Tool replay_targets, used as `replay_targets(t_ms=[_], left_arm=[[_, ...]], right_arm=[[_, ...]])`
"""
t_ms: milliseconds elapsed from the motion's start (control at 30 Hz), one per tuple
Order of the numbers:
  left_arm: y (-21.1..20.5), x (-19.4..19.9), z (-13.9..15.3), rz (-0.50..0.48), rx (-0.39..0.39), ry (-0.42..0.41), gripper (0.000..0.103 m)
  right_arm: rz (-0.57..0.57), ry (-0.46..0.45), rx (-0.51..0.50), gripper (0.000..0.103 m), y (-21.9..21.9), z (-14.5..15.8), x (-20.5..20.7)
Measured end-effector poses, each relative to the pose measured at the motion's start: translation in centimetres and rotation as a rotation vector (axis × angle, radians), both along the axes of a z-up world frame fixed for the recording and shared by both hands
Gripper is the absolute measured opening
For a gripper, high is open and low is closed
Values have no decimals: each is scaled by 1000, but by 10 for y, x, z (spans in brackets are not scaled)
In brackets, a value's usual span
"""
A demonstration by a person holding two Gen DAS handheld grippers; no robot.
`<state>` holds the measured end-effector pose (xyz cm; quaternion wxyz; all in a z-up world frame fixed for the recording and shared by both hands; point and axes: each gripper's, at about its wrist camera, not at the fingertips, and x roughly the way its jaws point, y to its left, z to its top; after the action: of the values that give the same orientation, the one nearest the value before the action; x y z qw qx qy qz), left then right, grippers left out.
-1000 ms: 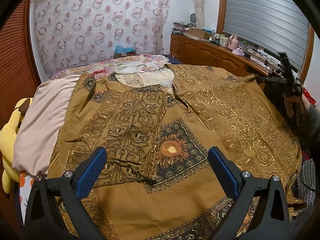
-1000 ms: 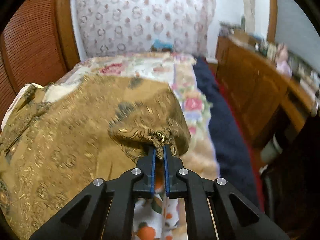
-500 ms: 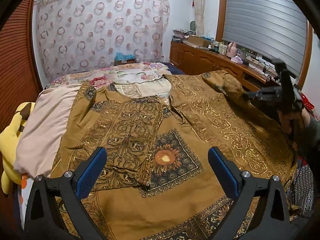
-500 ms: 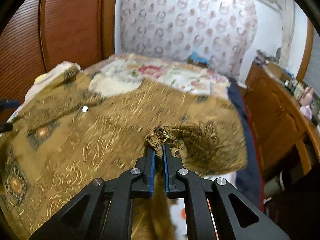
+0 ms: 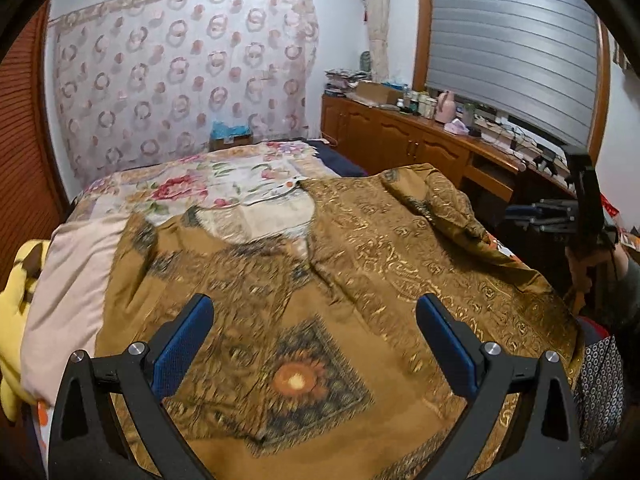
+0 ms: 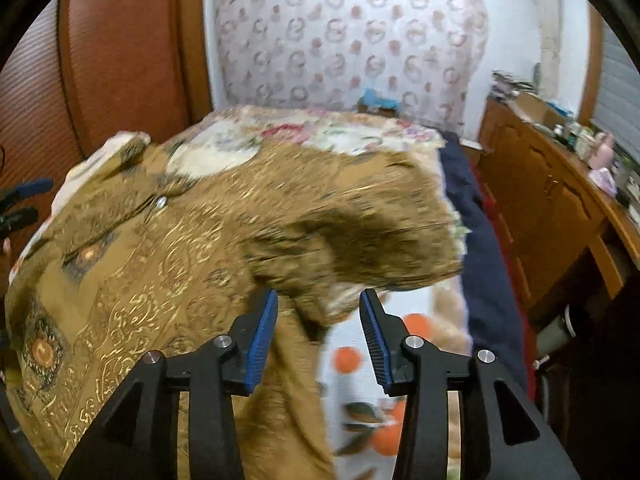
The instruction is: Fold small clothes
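A brown garment with gold print lies spread over the bed, a sunflower panel on its near part. My left gripper hovers above that panel, open, with nothing between its fingers. In the right wrist view the same garment fills the left half. Its right sleeve is folded inward and blurred. My right gripper has its jaws opening. A loose fold of the sleeve hangs between them without touching either pad. The right gripper also shows at the bed's right edge in the left wrist view.
The bed carries a floral sheet, a pink blanket and a yellow plush toy at the left. An orange-print sheet and navy cover lie right of the garment. A wooden cabinet lines the right wall.
The right gripper carried the sleeve in over the garment, then its jaws parted and let the cloth go. The left gripper stayed open and rose slightly.
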<state>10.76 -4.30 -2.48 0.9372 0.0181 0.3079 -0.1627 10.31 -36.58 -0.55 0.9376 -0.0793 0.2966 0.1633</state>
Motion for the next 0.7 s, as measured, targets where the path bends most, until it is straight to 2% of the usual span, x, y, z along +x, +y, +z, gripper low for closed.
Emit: replay_targets(t_ms=[167,400,567,633,700], left_arm=[[-23,23,-4,-47,11,17,101],[-45,56,-19,-101,38,74,101],[-55,81,-38,-130,71,139,101],[-56,88,-45,-138,77,161,101],[-58,92,-50,-145,81,177,101]], right_arm=[[-92,33,29,46,-20,-8,29],[-104,123,130,46,-35,-24,81],[-124,165,154,46,-42,-30,107],[-130,170,174,54,-44,-25,110],[-125,179,197,55,-49,-23,113]])
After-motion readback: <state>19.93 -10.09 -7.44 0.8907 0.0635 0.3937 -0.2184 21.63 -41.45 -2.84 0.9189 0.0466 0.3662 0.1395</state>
